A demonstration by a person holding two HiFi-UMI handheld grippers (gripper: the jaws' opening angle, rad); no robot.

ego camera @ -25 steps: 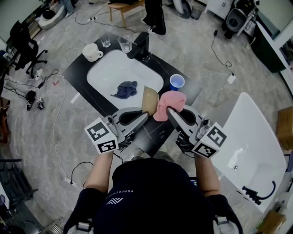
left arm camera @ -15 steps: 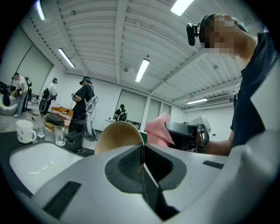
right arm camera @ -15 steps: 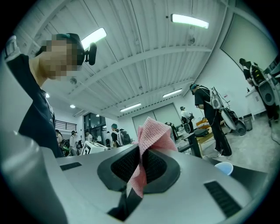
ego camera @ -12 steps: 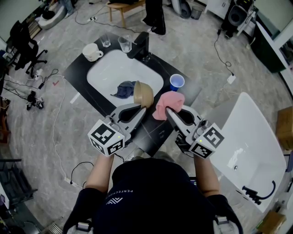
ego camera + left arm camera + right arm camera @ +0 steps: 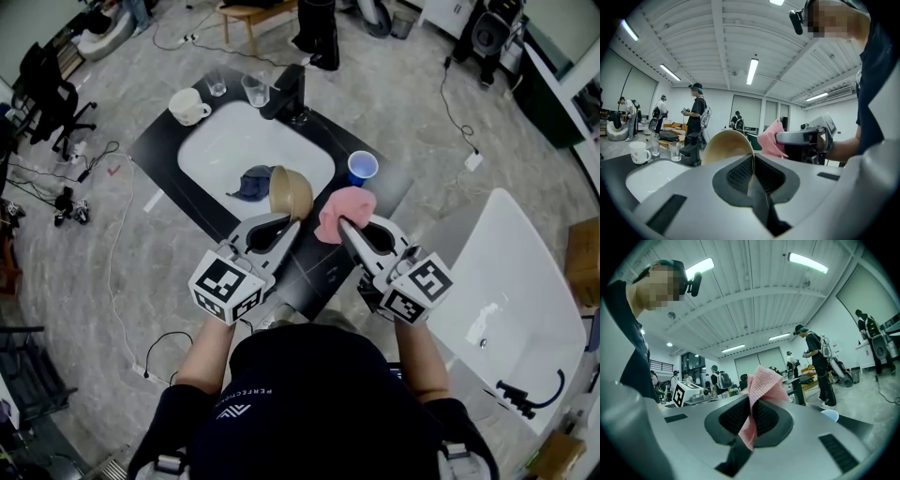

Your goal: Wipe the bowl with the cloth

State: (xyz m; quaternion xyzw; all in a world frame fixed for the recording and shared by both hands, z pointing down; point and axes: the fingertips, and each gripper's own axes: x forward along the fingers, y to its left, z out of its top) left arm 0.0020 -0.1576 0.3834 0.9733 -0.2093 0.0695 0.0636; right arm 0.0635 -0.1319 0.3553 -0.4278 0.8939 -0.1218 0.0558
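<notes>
A tan bowl [image 5: 292, 191] hangs over the sink's near edge, tipped on its side, its rim pinched in my left gripper [image 5: 293, 222], which is shut on it. The bowl [image 5: 727, 146] also fills the middle of the left gripper view. My right gripper [image 5: 341, 225] is shut on a pink cloth [image 5: 345, 210], which bunches above the jaws just right of the bowl, apart from it. In the right gripper view the pink cloth [image 5: 760, 390] stands up from between the pads.
A white sink [image 5: 220, 141] is set in a black counter [image 5: 157, 141]. A dark blue rag [image 5: 251, 182] lies in the sink. A faucet [image 5: 286, 94], two glasses [image 5: 255, 90], a white mug [image 5: 187, 107] and a blue cup [image 5: 362, 168] stand around it. People stand in the background.
The bowl has rolled from edge-on to showing its round side and shifted slightly left. The pink cloth stays beside it with little movement.
</notes>
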